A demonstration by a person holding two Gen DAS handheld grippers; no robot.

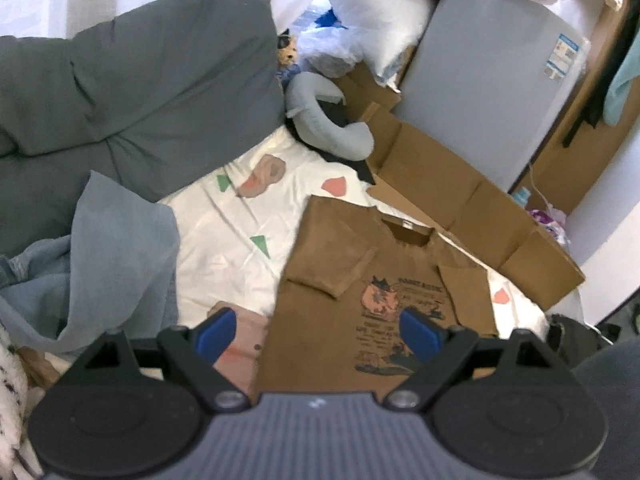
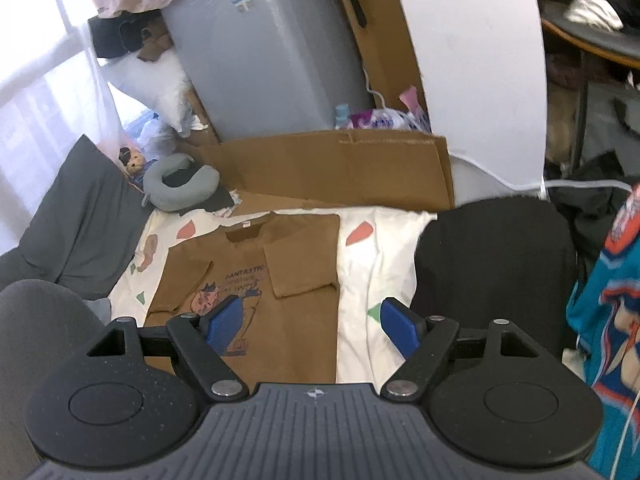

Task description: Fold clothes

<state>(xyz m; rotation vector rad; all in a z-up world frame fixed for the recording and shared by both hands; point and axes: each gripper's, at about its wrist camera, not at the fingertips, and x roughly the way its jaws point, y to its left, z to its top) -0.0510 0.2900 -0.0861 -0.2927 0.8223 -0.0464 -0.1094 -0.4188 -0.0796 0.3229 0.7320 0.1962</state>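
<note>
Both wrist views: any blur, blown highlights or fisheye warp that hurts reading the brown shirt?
Left wrist: brown shirt soft, its print smeared; white sheet glares near blown out; dark vignette in the corners. Right wrist: shirt a bit sharper, print partly readable; window at left washed out; wall edge bows from fisheye; left tongs and right tongs sharp.

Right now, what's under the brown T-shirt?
The brown T-shirt lies flat on a white sheet printed with pink and green shapes. The sheet shows all around it. Whatever part of the sheet sits directly beneath is covered, so its shapes can't be seen.
</note>
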